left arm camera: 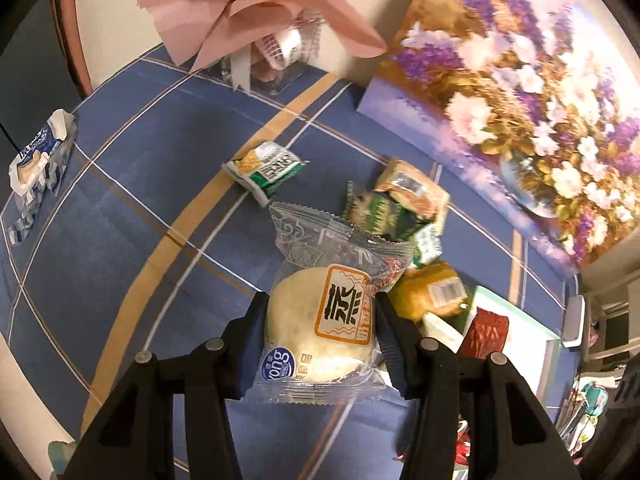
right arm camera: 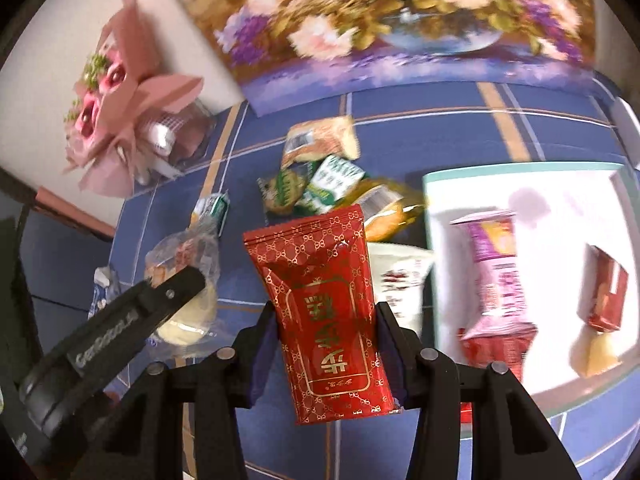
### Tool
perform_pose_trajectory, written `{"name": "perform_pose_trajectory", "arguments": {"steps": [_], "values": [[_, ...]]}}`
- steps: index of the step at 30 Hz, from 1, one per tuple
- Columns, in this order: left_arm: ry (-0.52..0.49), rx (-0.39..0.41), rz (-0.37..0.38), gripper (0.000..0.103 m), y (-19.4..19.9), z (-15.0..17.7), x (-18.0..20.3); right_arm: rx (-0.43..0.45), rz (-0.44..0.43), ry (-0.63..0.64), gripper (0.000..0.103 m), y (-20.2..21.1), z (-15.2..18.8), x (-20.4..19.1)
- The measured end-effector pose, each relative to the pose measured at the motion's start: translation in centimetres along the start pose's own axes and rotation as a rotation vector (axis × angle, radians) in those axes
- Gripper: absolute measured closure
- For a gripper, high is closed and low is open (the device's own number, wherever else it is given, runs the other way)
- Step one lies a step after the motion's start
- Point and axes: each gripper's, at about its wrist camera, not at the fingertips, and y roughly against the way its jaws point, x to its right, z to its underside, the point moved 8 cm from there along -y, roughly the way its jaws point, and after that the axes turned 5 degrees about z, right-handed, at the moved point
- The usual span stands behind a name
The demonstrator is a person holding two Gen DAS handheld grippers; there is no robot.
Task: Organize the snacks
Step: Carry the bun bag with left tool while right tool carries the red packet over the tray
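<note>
My left gripper [left arm camera: 320, 320] is shut on a pale round bun in a clear wrapper [left arm camera: 320, 320], held above the blue checked tablecloth [left arm camera: 120, 208]. My right gripper [right arm camera: 324, 328] is shut on a red pouch with gold print [right arm camera: 320, 300], also lifted off the cloth. In the right wrist view the left gripper [right arm camera: 120, 320] shows at the lower left with the bun [right arm camera: 188, 312] in it. A heap of green and tan snack packets [left arm camera: 400, 204] [right arm camera: 316, 164] lies behind both. A white tray with a teal rim [right arm camera: 560, 208] at the right holds a purple-pink packet [right arm camera: 496, 276] and a red-wrapped snack [right arm camera: 608, 292].
A single green packet [left arm camera: 264, 170] lies left of the heap, and a blue-and-white wrapper [left arm camera: 36, 164] sits at the far left edge. A pink paper bouquet [right arm camera: 120, 100] and a flower painting [left arm camera: 520, 100] stand at the back. A white cup-like packet [right arm camera: 400, 280] lies beside the tray.
</note>
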Motion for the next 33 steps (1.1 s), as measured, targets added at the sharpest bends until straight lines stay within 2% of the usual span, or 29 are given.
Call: {"name": "perform_pose_trajectory", "arguments": {"steps": [11, 24, 33], "values": [[-0.099, 0.028, 0.031, 0.049, 0.4, 1.4, 5.5, 0.093, 0.089, -0.094, 0.053, 3.7, -2.2, 6.6], [-0.197, -0.004, 0.086, 0.049, -0.5, 4.0, 12.2, 0.091, 0.152, -0.273, 0.053, 3.9, -2.3, 16.4], [-0.277, -0.031, 0.114, 0.049, -1.7, 6.3, 16.3, 0.103, 0.203, -0.341, 0.053, 4.3, -2.4, 21.2]]}}
